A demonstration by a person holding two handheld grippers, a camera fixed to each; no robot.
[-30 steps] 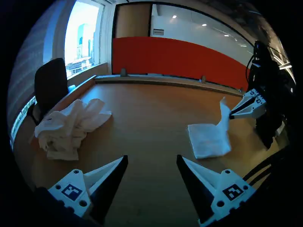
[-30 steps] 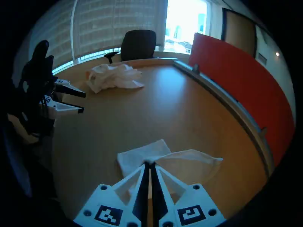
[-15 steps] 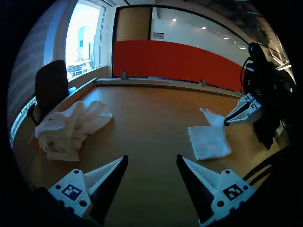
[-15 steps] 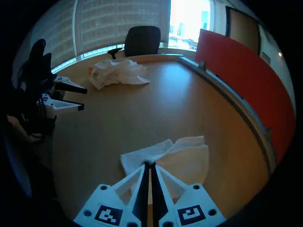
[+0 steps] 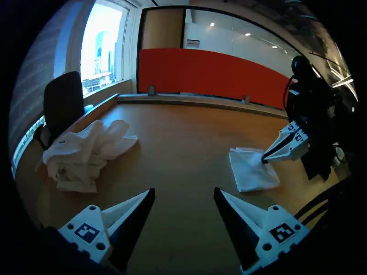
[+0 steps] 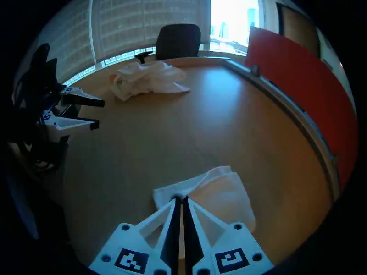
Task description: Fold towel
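Observation:
A small white towel point(image 5: 252, 170) lies folded on the wooden table point(image 5: 183, 133), right of centre in the left gripper view. My right gripper point(image 5: 264, 159) is low over its far edge, shut on the towel. In the right gripper view the towel point(image 6: 220, 192) lies flat just past my right gripper point(image 6: 180, 200), with a corner pinched between the closed fingers. My left gripper point(image 5: 183, 195) hangs open over bare table with nothing in it. It shows again, open, at the left in the right gripper view point(image 6: 98, 113).
A heap of crumpled white towels point(image 5: 85, 153) lies near the table's left edge; the right gripper view has that heap point(image 6: 147, 79) at the far side. A black office chair point(image 5: 62, 103) stands behind it. A red partition point(image 5: 215, 71) runs along the table's far edge.
My right gripper has carried the raised towel edge down and over, so the flap that stood up now lies flat on the folded towel. The left gripper has stayed put.

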